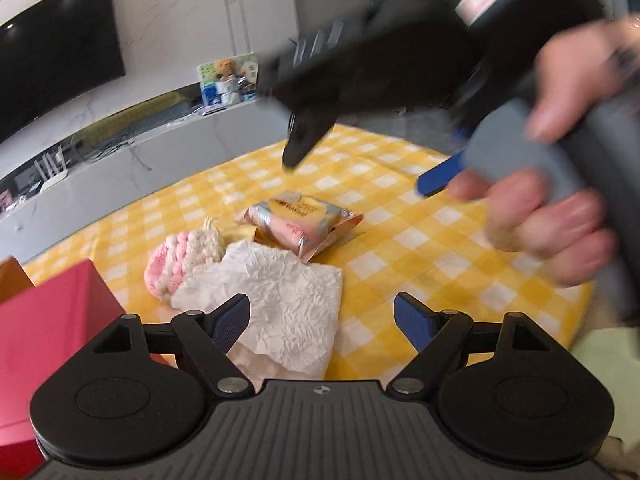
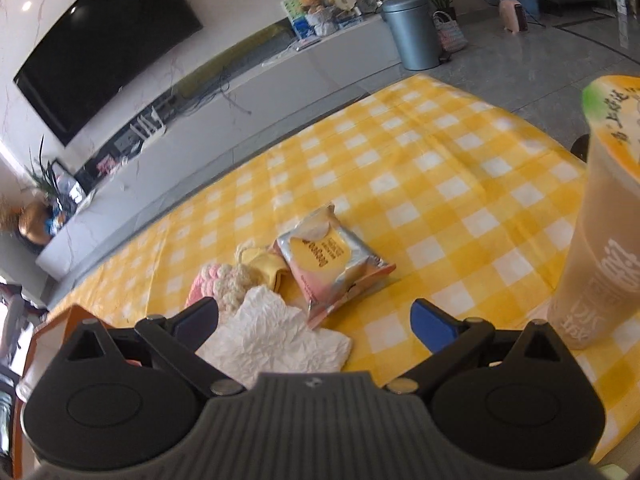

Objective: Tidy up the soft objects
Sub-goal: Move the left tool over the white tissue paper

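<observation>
Both tools spread, holding nothing: left tool [image 1: 322, 322], right tool [image 2: 314, 320]. Crumpled white tissue [image 2: 276, 336], pink-white knitted piece [image 2: 218, 282] and shiny snack packet [image 2: 332, 264] bunch lower-centre on yellow checked tabletop [image 2: 440, 184]. Risk: right tool's swing topples tall milk-tea cup [image 2: 592, 248], lower right.

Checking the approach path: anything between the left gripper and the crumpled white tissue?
Nothing visible. The left gripper, jaws open, sits just above the near edge of the white tissue. The right gripper hovers farther back, over the snack packet, not between them.
</observation>
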A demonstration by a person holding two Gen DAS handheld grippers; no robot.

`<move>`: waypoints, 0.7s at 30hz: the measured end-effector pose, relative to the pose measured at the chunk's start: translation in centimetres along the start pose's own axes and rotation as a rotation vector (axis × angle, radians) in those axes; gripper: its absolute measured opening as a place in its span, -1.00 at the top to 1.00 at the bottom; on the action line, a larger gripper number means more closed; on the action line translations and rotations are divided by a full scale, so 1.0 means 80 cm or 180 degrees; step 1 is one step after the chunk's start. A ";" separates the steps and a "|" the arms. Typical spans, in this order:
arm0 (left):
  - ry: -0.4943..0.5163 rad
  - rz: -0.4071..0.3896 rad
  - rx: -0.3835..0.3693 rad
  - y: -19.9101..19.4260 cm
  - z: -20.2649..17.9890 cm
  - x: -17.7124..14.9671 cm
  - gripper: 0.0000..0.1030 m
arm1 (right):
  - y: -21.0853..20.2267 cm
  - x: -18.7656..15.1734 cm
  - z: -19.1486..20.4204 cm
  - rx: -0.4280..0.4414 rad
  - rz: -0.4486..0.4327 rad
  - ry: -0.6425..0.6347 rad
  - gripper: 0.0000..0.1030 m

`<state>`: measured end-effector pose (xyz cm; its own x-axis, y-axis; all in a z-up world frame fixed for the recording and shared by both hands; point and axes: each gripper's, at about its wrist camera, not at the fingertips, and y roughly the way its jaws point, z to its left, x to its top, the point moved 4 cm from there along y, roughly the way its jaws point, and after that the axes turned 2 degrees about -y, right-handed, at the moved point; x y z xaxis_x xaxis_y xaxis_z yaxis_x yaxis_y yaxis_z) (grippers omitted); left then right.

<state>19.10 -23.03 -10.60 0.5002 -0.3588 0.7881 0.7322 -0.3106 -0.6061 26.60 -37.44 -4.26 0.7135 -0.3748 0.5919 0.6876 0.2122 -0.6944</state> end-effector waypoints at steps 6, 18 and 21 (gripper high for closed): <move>0.0053 0.0182 0.0237 0.046 0.007 -0.008 -0.88 | 0.001 0.002 -0.012 0.0077 0.0057 -0.0032 -0.94; -0.0211 0.0119 0.0233 0.057 0.025 -0.031 -1.00 | 0.003 0.007 -0.020 -0.0047 0.0047 0.0014 -0.95; -0.0215 0.0062 0.0247 0.064 0.020 -0.031 -1.00 | 0.006 0.005 -0.017 -0.0057 0.0084 -0.0032 -0.95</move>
<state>22.36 -22.31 -15.53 0.5427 -0.3032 0.7833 0.7544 -0.2341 -0.6133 27.07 -38.72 -4.90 0.7327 -0.3602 0.5774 0.6661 0.2056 -0.7170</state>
